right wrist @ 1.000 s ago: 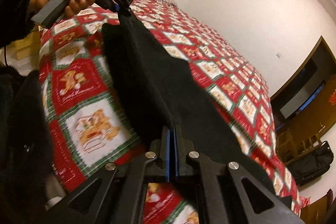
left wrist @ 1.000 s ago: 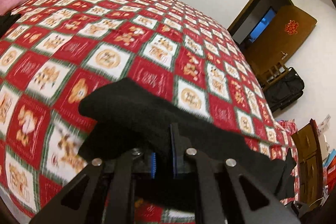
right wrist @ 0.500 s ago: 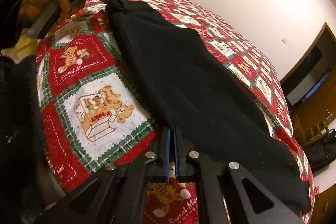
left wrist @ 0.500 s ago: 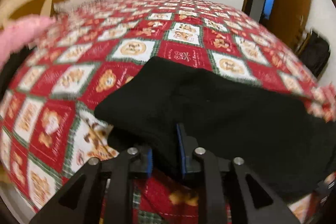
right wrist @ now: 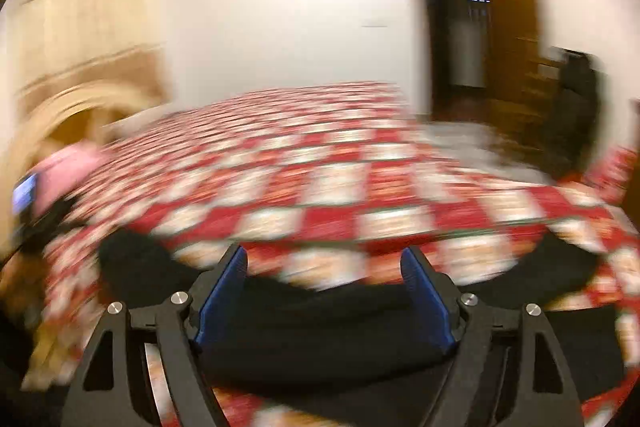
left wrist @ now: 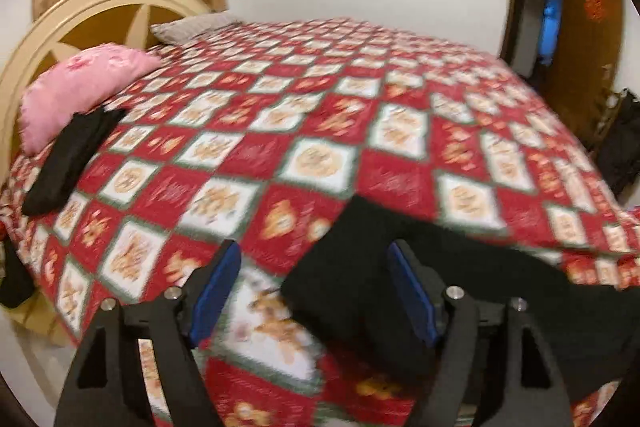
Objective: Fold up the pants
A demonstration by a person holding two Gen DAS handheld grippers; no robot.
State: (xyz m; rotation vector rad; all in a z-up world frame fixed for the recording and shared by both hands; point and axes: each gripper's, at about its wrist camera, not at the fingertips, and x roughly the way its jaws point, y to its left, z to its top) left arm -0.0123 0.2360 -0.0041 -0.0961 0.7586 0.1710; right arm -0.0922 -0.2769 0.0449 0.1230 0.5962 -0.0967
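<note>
We found both tools opening wide, nothing between the pads: left tool [left wrist: 314, 291], right tool [right wrist: 324, 287]. The pants [left wrist: 460, 291] lay flat on the bedspread [left wrist: 328, 131] near the bed's front edge, long axis running left-right across the views. By our judgement a fold was just laid down; further folds prob. remain. A separate dark garment [left wrist: 68, 163] lay by the pink pillow [left wrist: 80, 87].

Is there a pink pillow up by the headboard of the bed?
Yes, in the left wrist view a pink pillow lies against the curved headboard at the bed's far left.
</note>
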